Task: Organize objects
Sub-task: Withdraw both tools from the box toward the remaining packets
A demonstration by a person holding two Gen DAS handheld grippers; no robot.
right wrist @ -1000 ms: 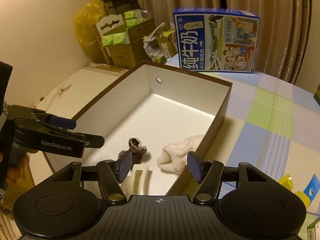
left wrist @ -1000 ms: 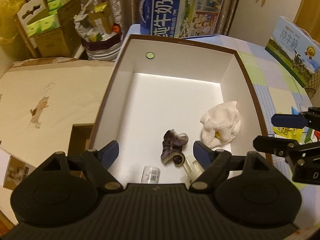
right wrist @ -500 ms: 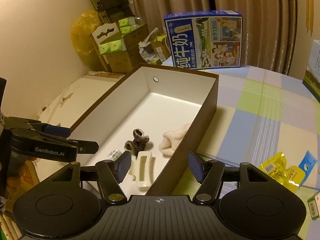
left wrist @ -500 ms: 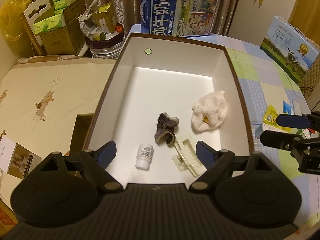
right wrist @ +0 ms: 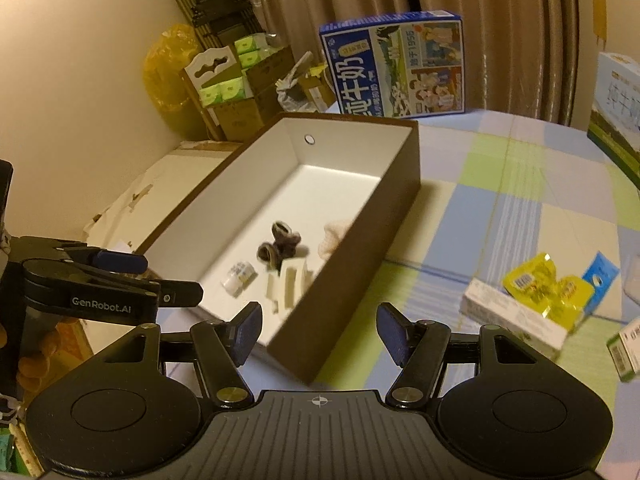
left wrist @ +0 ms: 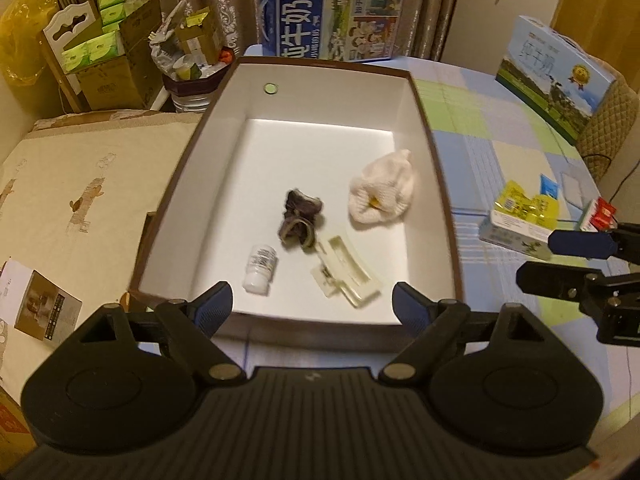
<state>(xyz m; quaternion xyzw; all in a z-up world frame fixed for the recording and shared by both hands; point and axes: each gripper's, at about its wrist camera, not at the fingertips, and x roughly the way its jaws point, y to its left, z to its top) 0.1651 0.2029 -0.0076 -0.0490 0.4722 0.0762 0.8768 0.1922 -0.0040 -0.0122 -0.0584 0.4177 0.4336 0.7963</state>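
Both of your tongs are spread wide and carry nothing. Your left tongs (left wrist: pixel 312 306) hang just short of the near wall of the brown box (left wrist: pixel 444 216). Your right tongs (right wrist: pixel 319 333) hover over the box's near corner, where it meets the checked worktop (right wrist: pixel 512 184).

Ahead of your left tongs, inside the box, lie a small white bottle (left wrist: pixel 261 267) on its side, a dark bundled sock (left wrist: pixel 299 221), a cream hair clip (left wrist: pixel 347 273) and, further off to the right, a white knitted bundle (left wrist: pixel 382 193).

What is left to sort sits to the right of your right tongs, on the worktop: a long pale carton (right wrist: pixel 514 322), yellow snack packets (right wrist: pixel 548 286) touching it, a blue sachet (right wrist: pixel 600 278), and a green-edged carton (right wrist: pixel 628 352) at the frame edge.

- The packets overlap the carton, so a careless close could nip both, or drag one off as you lift.
- The crinkled foil may slip from the pads if you grab only an edge.
- Swinging right from here, your right tongs could clip the box wall and shove the box.
- Your two tongs are near each other, so watch for a knock if both move at once.
- The bottle could roll if a dropped item strikes it.
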